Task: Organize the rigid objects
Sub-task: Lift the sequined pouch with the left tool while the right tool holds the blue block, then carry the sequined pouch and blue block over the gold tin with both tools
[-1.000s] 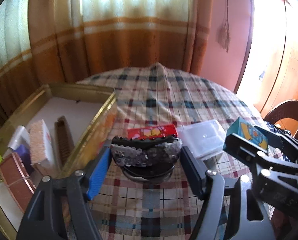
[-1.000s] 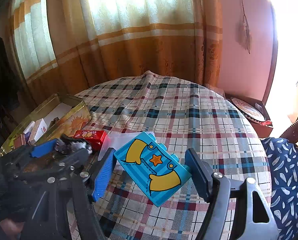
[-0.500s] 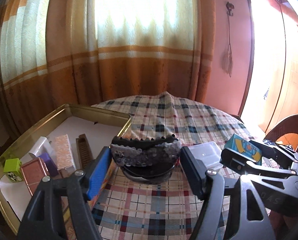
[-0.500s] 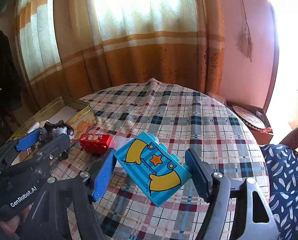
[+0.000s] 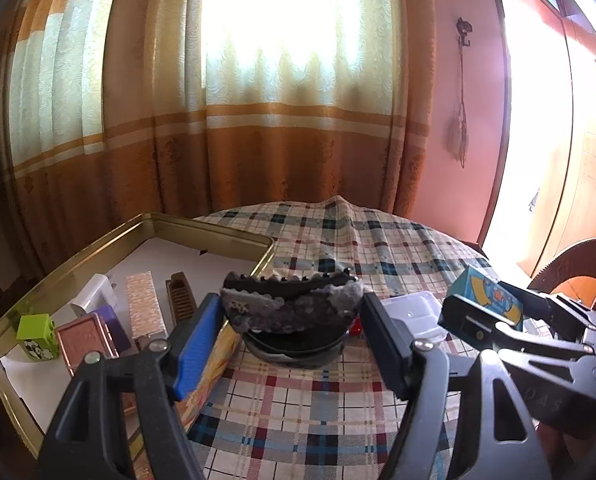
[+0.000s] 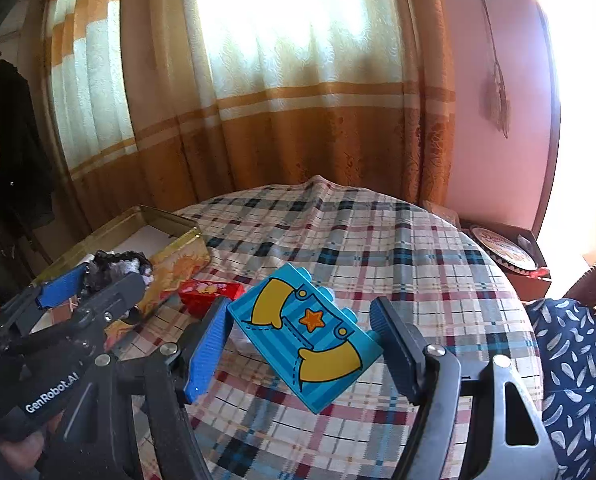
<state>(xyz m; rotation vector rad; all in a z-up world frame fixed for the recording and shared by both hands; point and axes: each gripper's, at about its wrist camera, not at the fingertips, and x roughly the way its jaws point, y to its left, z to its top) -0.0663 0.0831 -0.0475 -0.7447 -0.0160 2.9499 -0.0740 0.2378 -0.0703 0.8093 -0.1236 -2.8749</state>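
Note:
My left gripper [image 5: 291, 320] is shut on a black hair clip with grey sequins [image 5: 291, 306], held above the tablecloth beside the gold tin box [image 5: 213, 232]. The tin holds a green block [image 5: 37, 336], pink and purple boxes [image 5: 85, 340] and a brown comb [image 5: 181, 300]. My right gripper [image 6: 302, 344] is shut on a blue toy brick with yellow shapes and a star [image 6: 306, 340], held above the table. The brick also shows in the left wrist view [image 5: 486, 300]. The left gripper with the clip shows in the right wrist view [image 6: 97, 276].
A red box [image 6: 209, 294] and a clear plastic case [image 5: 414, 312] lie on the plaid tablecloth [image 6: 378, 248] by the tin's near corner. Curtains hang behind the round table. A chair [image 6: 594, 280] and blue patterned cloth [image 6: 570, 360] are at the right.
Both grippers have risen with their objects still held. The left gripper has shifted left towards the tin, so more of the tin's inside shows.

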